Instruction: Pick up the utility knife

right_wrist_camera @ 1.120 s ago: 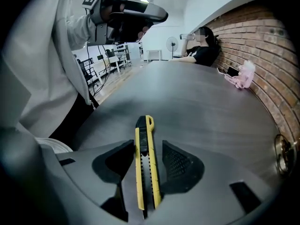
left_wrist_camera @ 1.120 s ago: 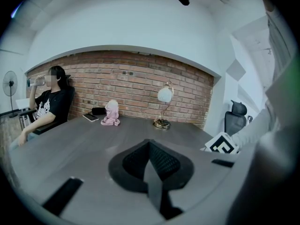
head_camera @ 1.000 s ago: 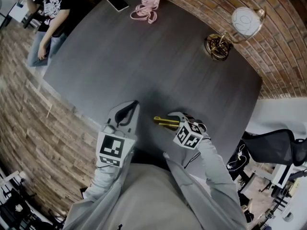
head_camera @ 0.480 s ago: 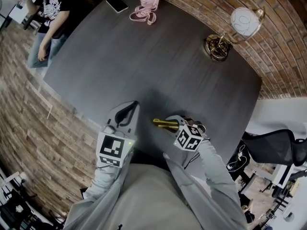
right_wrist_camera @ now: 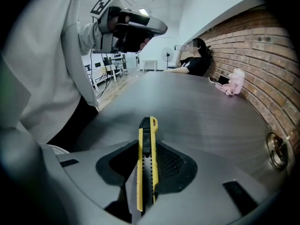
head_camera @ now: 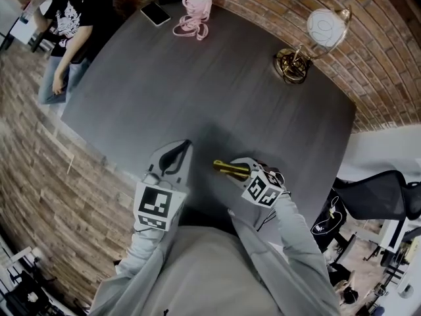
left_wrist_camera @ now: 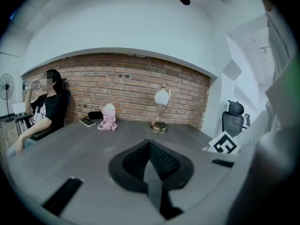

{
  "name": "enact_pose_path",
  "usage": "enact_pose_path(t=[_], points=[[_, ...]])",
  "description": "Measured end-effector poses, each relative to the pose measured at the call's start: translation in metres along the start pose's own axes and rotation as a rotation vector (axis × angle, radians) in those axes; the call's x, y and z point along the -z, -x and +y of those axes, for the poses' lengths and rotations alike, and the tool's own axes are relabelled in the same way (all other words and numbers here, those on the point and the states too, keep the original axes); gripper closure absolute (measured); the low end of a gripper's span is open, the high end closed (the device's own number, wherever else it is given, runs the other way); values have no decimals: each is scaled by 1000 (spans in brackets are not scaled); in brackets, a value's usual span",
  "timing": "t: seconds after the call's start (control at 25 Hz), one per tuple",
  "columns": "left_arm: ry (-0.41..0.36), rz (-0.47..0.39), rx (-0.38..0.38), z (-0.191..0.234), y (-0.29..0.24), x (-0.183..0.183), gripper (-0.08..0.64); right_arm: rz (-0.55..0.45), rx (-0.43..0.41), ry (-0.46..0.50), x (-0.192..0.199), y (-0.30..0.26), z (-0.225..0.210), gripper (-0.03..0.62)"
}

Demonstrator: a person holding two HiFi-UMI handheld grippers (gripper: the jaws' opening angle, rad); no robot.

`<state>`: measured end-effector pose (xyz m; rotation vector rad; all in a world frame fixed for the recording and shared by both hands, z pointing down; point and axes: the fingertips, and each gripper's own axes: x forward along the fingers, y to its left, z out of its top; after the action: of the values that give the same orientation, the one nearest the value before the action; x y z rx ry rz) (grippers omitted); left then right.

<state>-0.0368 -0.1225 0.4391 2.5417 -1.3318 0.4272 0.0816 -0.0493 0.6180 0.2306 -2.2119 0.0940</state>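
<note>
A dark grey wood-grain surface [head_camera: 197, 78] stands against a red brick wall [head_camera: 368, 51]. Near its close edge the right tongs [right_wrist_camera: 146, 146] are closing on a slim yellow-and-black plastic utility knife [right_wrist_camera: 145, 172], with the pads against both of its flat sides. The knife stands on edge between them, a black notched slider track running along its yellow body and its black-tipped nose jutting past the pads over the surface, while the left tongs [left_wrist_camera: 150, 149] hang beside, jaws pressed together on nothing.
</note>
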Motion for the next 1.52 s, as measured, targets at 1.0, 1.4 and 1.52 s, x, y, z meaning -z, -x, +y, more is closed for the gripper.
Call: enact_pose_path(t=[1.0, 1.4, 1.52], points=[[-134, -112, 243, -70, -29, -66, 540, -481, 625, -365, -49, 179, -54, 465], [-175, -113, 408, -134, -48, -73, 540, -689, 893, -515, -37, 266, -30, 465], [-178, -106, 445, -150, -53, -72, 540, -727, 969, -553, -29, 284, -20, 465]])
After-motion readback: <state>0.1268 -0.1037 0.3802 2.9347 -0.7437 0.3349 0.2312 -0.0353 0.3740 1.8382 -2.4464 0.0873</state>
